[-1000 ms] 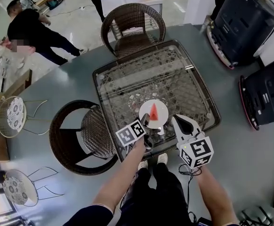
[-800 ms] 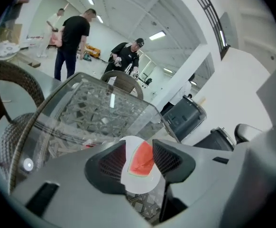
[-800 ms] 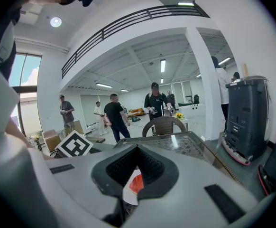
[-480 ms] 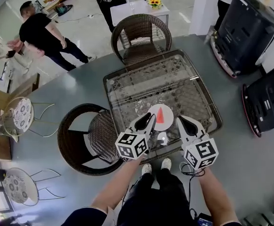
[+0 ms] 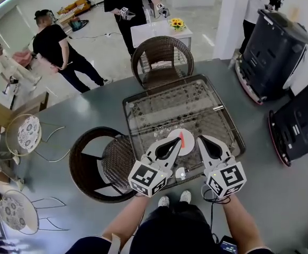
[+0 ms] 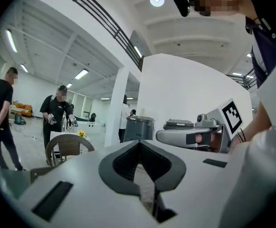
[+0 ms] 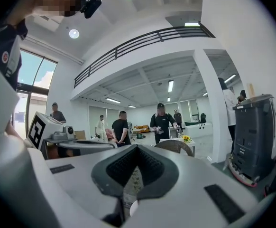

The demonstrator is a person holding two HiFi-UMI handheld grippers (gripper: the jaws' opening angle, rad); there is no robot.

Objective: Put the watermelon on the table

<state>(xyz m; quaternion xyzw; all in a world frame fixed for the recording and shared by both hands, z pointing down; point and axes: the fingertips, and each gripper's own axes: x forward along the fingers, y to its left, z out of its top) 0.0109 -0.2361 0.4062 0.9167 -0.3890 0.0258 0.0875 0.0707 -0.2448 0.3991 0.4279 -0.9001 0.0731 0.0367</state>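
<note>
A red watermelon slice (image 5: 181, 138) lies on a small white plate (image 5: 187, 147) at the near side of the glass-topped wicker table (image 5: 159, 107). Both grippers hover side by side above the table's near edge, level and pointing away from me. My left gripper (image 5: 176, 141) is shut and empty, its tip over the plate's left part in the head view. My right gripper (image 5: 202, 138) is shut and empty too, just right of the plate. In the left gripper view the left gripper (image 6: 139, 144) has meeting pads. The right gripper view shows the right gripper (image 7: 137, 149) the same way.
One wicker chair (image 5: 162, 57) stands at the table's far side, another (image 5: 98, 163) at its left. Two black machines (image 5: 278, 36) (image 5: 302, 120) stand to the right. Several people stand at the back near a white table with flowers (image 5: 162, 30).
Both grippers have risen away from the plate. The left gripper, open beside the slice before, has rolled and shut with nothing in it. The slice stays on the plate.
</note>
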